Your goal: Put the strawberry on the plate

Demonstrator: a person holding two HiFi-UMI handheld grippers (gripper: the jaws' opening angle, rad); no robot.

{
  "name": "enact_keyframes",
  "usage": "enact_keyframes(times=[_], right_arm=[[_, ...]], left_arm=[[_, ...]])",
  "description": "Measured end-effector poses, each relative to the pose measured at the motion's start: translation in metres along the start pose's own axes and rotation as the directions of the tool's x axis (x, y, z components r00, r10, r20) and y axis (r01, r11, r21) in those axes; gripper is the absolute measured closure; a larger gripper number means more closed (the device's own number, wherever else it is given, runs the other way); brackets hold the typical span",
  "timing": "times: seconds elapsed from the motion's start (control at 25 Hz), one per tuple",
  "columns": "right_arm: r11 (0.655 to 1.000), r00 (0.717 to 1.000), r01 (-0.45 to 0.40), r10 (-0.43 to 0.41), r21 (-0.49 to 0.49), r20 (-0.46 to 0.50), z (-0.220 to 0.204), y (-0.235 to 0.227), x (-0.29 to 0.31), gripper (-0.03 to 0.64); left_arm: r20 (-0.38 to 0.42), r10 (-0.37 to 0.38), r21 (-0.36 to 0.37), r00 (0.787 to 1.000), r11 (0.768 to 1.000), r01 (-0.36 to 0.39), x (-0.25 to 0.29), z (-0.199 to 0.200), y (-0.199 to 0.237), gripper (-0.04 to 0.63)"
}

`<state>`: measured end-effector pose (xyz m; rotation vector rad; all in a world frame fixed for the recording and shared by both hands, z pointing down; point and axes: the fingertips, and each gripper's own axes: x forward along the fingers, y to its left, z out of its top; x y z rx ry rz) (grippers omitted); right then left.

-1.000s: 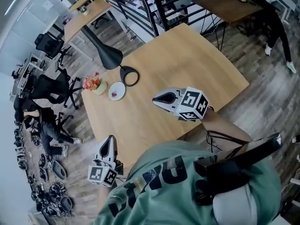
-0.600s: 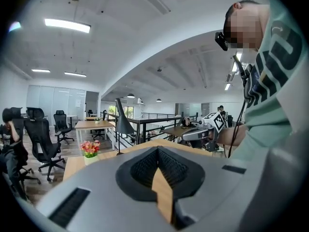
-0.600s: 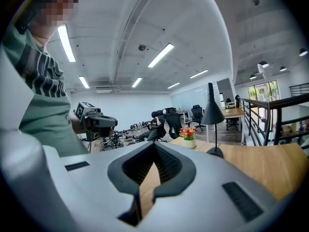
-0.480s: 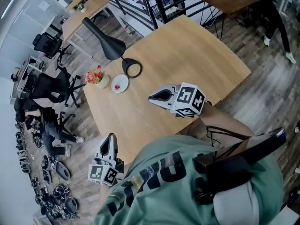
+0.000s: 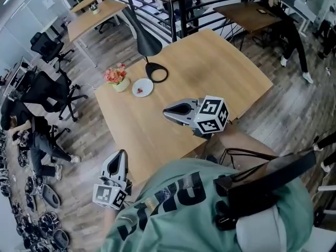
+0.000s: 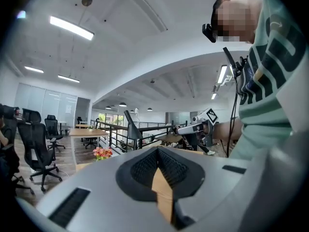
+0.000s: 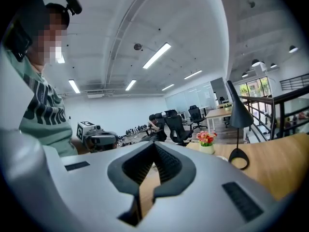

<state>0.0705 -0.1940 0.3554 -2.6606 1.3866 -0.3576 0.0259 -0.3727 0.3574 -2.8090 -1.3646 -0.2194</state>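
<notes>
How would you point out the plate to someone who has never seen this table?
Find the big wooden table, then its left corner in the head view. There, between the pot of pink flowers and the lamp's round black base, lies the plate: small, round and white, the only flat dish, with a red strawberry on it.

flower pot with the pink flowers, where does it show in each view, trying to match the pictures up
Head view: the flower pot is upper left, at the far left corner of the table.
Left gripper view: flower pot left of centre, a little below the middle.
Right gripper view: flower pot right of centre, on the table.
Shared landmark: the black lamp stands to its right in all three.
</notes>
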Motion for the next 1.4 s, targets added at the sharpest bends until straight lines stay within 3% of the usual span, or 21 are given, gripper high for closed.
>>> enact_keyframes(times=[0.24,0.52,0.92,1.4], right_arm=[[0.999,0.999,-0.017,0.016,0.039,0.027,0.020,0.021,0.001,0.612],[0.998,0.998,-0.061,0.061,-0.017,0.003,0.026,-0.001,-0.037,0.612],[0.998,0.998,-0.054,0.054,0.021,0.020,0.019,-0.037,-0.074,0.612],[0.999,0.999,-0.035,0.035,0.001,0.024,0.023,-0.020,-0.078,0.612]], left_arm=[[0.031,0.034,-0.052,0.999,0.998,-0.032,-0.023,-0.001,0.003,0.591],[0.043,0.129,-0.104,0.991,0.987,-0.124,0.002,0.011,-0.033,0.591],[0.002,0.095,-0.096,0.995,0.991,-0.095,0.053,0.022,-0.065,0.591],[0.006,0.091,-0.093,0.996,0.992,-0.090,0.028,0.021,-0.059,0.591]])
